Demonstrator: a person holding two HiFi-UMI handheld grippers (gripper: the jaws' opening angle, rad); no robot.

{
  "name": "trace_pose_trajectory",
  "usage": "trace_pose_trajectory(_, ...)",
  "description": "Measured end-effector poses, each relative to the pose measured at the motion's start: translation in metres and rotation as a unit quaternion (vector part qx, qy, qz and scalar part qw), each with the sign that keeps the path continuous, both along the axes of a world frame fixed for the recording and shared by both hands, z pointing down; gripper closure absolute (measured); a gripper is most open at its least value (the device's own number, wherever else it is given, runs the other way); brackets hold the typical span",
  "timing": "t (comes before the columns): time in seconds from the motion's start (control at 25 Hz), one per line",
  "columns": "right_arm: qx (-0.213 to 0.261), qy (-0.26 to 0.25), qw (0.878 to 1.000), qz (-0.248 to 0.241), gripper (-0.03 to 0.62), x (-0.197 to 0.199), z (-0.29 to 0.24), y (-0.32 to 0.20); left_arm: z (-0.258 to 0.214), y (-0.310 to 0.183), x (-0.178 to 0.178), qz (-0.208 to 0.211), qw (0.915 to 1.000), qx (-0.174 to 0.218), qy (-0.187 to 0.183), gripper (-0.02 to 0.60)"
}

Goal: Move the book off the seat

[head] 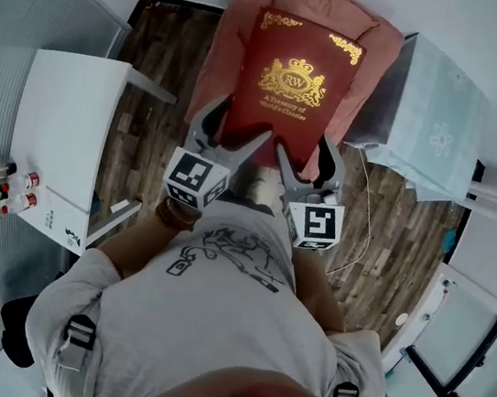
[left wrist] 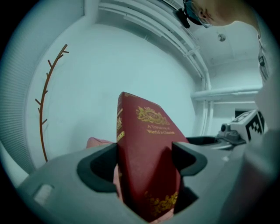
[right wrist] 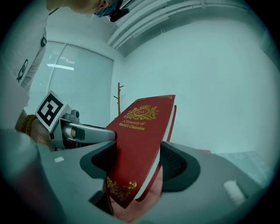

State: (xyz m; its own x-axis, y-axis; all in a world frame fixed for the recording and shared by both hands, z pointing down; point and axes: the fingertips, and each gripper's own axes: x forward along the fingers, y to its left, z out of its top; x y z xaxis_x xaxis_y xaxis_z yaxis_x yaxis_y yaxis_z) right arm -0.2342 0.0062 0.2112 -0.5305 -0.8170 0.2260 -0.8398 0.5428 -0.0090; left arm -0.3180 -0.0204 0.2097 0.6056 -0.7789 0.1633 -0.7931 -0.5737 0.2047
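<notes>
A large red book (head: 294, 80) with gold print is over the pink cushioned seat (head: 226, 42). My left gripper (head: 236, 128) is shut on the book's near left corner, and my right gripper (head: 306, 151) is shut on its near right corner. In the left gripper view the book (left wrist: 148, 153) stands steeply between the pads of the left gripper (left wrist: 146, 159), with pink cushion (left wrist: 98, 142) just behind. The right gripper view shows the book (right wrist: 140, 131) wedged between the jaws of the right gripper (right wrist: 138, 162). Whether the book's far edge touches the cushion is hidden.
A white table (head: 65, 129) stands at the left with small bottles (head: 9, 190) on its near edge. A table with a pale green cloth (head: 436, 119) stands right of the seat. A thin cable (head: 364, 229) lies on the wood floor. A bare branch coat stand (left wrist: 46, 96) leans by the wall.
</notes>
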Motion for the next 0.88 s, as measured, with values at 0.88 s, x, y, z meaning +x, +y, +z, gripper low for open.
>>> trace_pose_trajectory(0.88,0.027,-0.009,0.985,0.173,0.29,0.096,-0.025,0.094,-0.021,0.069,0.109,0.167,0.9859,0.008,0.016,0.193)
